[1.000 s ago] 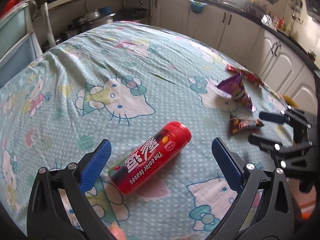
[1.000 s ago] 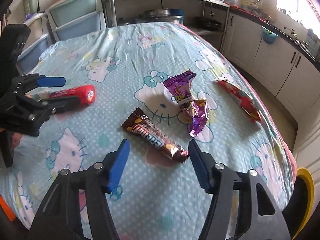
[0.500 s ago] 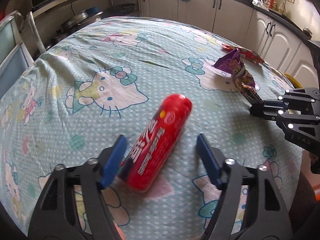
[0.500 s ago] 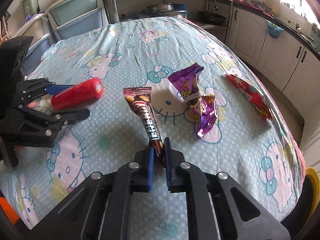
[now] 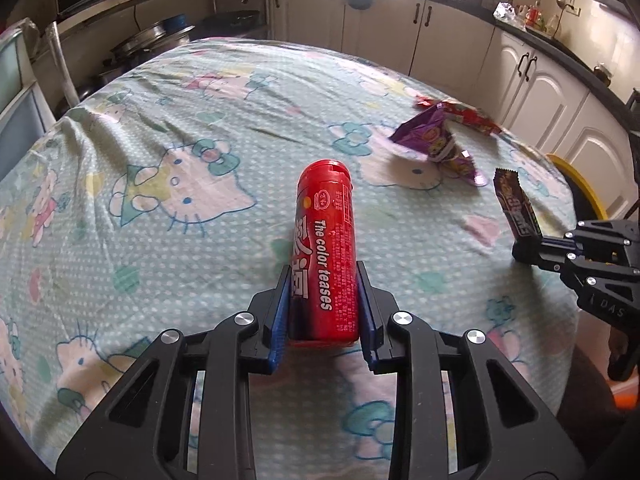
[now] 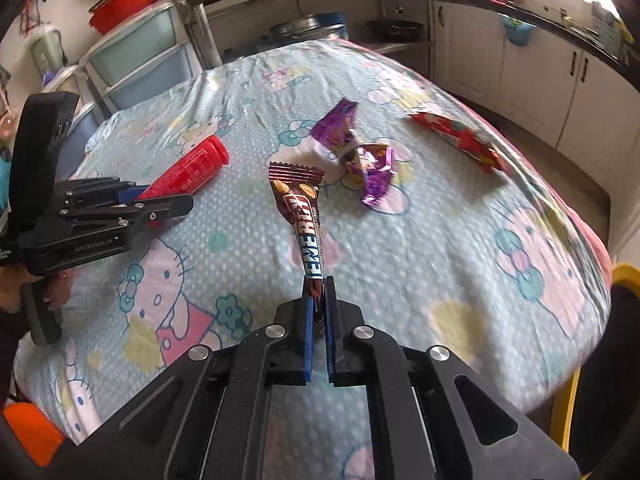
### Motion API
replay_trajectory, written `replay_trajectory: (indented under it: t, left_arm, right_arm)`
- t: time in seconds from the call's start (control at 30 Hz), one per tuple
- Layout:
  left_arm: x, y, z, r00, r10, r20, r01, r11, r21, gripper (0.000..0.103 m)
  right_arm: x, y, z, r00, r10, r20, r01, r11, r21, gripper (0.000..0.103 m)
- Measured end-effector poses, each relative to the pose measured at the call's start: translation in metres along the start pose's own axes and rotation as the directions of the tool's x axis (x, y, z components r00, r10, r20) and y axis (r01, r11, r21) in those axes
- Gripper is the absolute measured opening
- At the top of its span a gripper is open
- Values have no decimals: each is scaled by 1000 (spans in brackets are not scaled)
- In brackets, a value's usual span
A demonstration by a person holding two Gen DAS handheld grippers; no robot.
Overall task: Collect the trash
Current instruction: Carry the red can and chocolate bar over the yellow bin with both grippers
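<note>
My left gripper (image 5: 323, 280) is shut on a red candy tube (image 5: 326, 240) printed "The color teases" and holds its lower end, lifted above the table. The tube also shows in the right wrist view (image 6: 188, 170). My right gripper (image 6: 319, 292) is shut on the end of a brown chocolate bar wrapper (image 6: 302, 216), which sticks up and forward; it also shows in the left wrist view (image 5: 514, 204). A crumpled purple wrapper (image 6: 356, 152) and a red wrapper (image 6: 460, 138) lie on the table further away.
The table (image 5: 140, 200) wears a pale green Hello Kitty cloth. White kitchen cabinets (image 5: 440, 44) stand behind it. Plastic drawers (image 6: 140, 64) stand at the far left. A yellow-rimmed bin (image 6: 624, 280) sits by the table's right edge.
My left gripper closed on the red tube and raised it. My right gripper, shut on the chocolate bar wrapper half a second ago, lifted it off the cloth.
</note>
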State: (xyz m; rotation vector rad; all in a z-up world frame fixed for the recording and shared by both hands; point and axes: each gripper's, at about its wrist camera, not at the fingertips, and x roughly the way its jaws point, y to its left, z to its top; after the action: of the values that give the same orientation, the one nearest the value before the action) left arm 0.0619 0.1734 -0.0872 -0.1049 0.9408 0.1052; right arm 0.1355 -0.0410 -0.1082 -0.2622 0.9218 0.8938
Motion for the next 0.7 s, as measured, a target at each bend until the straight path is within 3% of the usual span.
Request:
replay_trajectory:
  t: [0.37,0.7]
  left_arm:
    - [-19,-53,24,994,-77,72,71,994,79,23]
    - [-23,-101,53,982,-153,116,137,982,131,23]
  right_arm:
    - [-45,-30,-16,996,-31,85,21,993,114,4]
    - [-88,-73,-26,980,-123,159,86,972,218,4]
